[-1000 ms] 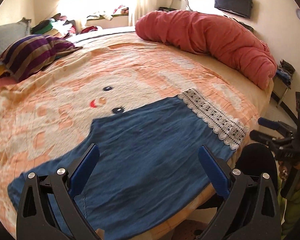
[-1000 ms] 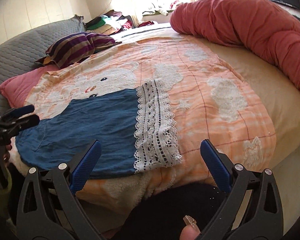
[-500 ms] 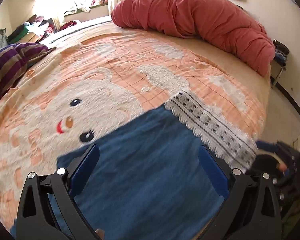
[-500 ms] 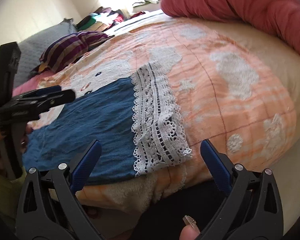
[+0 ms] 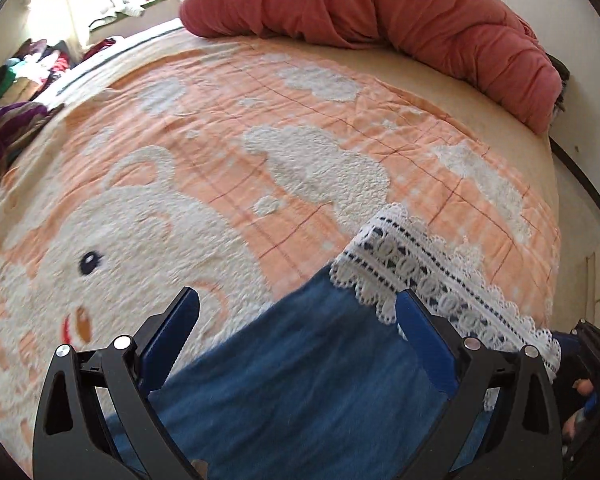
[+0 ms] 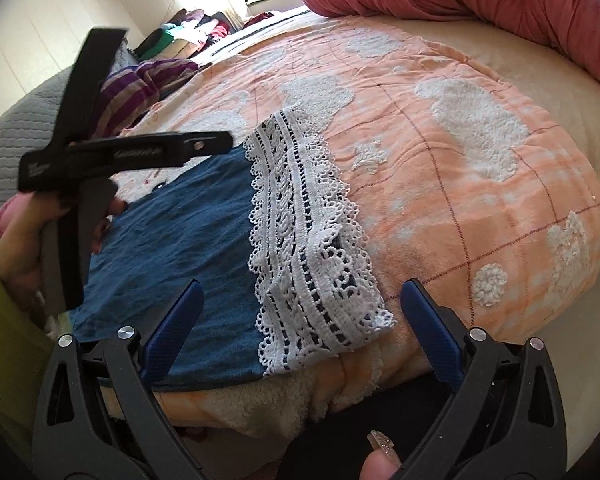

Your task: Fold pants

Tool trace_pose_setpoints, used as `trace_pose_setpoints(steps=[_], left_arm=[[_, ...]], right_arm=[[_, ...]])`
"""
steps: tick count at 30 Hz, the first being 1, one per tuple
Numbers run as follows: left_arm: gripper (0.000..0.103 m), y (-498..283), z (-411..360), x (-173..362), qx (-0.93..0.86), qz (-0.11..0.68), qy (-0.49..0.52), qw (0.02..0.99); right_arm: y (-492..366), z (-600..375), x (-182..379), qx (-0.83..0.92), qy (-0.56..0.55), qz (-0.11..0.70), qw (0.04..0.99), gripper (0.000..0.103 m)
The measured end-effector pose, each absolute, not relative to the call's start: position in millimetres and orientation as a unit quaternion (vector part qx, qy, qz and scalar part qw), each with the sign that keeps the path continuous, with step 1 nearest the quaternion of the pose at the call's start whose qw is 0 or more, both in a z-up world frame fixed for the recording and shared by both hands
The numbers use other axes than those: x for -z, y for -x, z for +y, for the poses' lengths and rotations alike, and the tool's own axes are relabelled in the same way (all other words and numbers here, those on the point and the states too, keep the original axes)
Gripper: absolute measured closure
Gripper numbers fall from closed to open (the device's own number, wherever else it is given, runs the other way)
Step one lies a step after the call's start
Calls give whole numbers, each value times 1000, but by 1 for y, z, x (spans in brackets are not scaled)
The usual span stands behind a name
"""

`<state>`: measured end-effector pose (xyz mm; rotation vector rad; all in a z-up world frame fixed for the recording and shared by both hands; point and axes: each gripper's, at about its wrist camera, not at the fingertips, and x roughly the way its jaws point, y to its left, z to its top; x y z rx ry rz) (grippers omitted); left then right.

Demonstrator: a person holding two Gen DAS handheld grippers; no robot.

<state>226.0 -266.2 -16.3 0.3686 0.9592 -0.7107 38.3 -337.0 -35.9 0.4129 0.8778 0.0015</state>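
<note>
Blue pants lie flat on the bed, their leg ending in a wide white lace hem. My left gripper hovers open over the blue cloth just short of the hem, holding nothing. In the right wrist view the pants and lace hem reach the near bed edge. My right gripper is open above the hem's near corner, with nothing between its fingers. A hand holds the left gripper side-on over the far edge of the pants.
An orange and white bear blanket covers the bed. A rolled red duvet lies along the far side. A striped purple pillow and a clothes pile sit at the far left. The blanket's near edge hangs down below the hem.
The left gripper has travelled along the pants toward the lace hem. The right gripper has closed in on the hem's near corner. Both stay open.
</note>
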Motion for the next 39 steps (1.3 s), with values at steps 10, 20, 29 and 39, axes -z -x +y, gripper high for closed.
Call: trace_pose_setpoints(steps=[10, 20, 29, 39], left_arm=[[36, -245, -286, 42, 407, 488, -149, 757], [58, -251, -284, 56, 445, 505, -86, 735], [86, -240, -277, 44, 442, 485, -81, 750], [89, -227, -219, -5, 447, 447, -15, 775]], right_arm=[[-37, -339, 40, -5, -210, 418, 884, 62], [-50, -333, 42, -25, -216, 421, 881, 71], [-47, -336, 41, -49, -241, 396, 885, 85], [-40, -310, 18, -154, -223, 320, 908, 87]])
